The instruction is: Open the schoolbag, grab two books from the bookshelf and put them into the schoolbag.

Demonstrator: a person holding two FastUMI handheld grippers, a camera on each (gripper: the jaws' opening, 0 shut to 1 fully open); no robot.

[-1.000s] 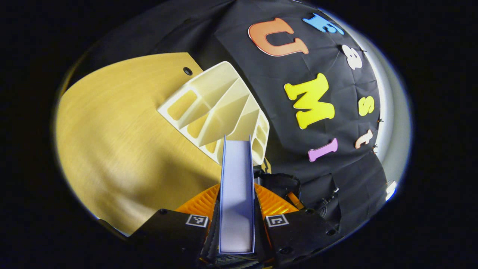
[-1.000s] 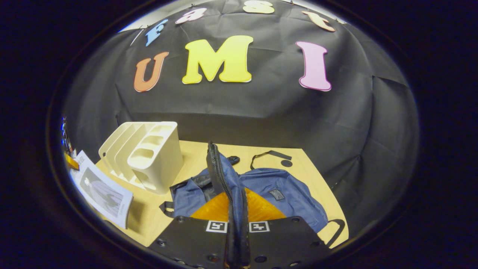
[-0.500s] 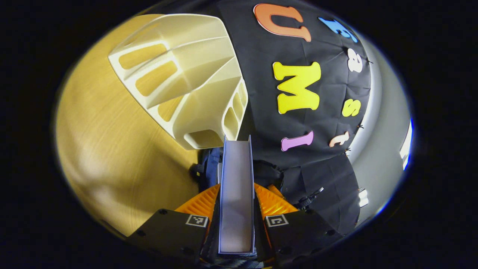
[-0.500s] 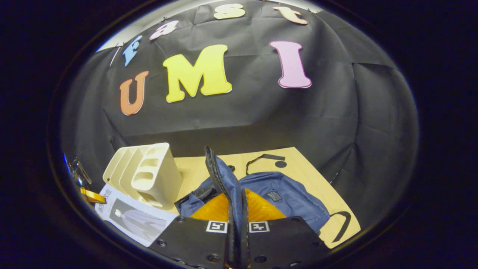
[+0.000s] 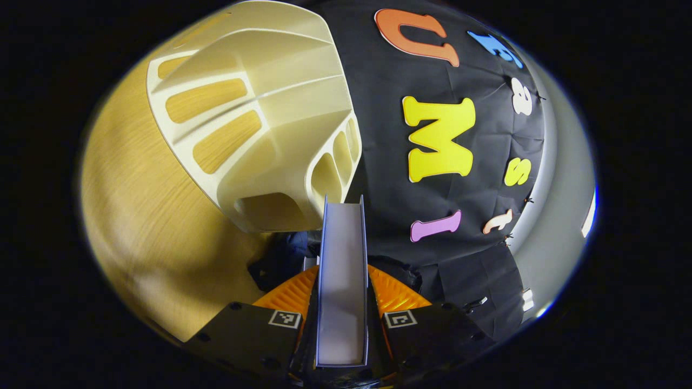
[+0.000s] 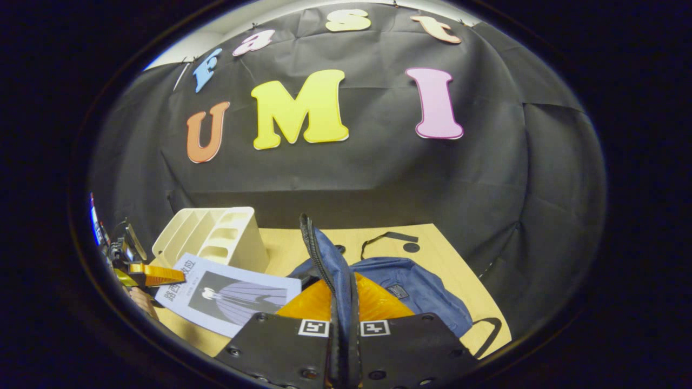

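Note:
In the left gripper view my left gripper [image 5: 341, 302] is shut on a blue-covered book [image 5: 341, 270], seen edge-on with its white pages up. The cream bookshelf [image 5: 254, 124] looms just ahead, its slots bare, and a dark part of the schoolbag [image 5: 278, 259] lies below the book. In the right gripper view my right gripper [image 6: 343, 324] is shut on the schoolbag's zipper edge [image 6: 321, 259] and holds it raised. The blue schoolbag [image 6: 416, 283] lies on the table. The book [image 6: 232, 294] hangs flat at the bag's left side, held by the left gripper [image 6: 146, 274].
The wooden table [image 6: 448, 254] carries the bookshelf [image 6: 216, 237] at the back left and a black strap [image 6: 386, 237] behind the bag. Black cloth walls the far side. Bare wood [image 5: 130, 216] spreads left of the shelf.
The left gripper has carried the book rightward from beside the bookshelf to the schoolbag's left edge. The right gripper keeps the zipper edge lifted.

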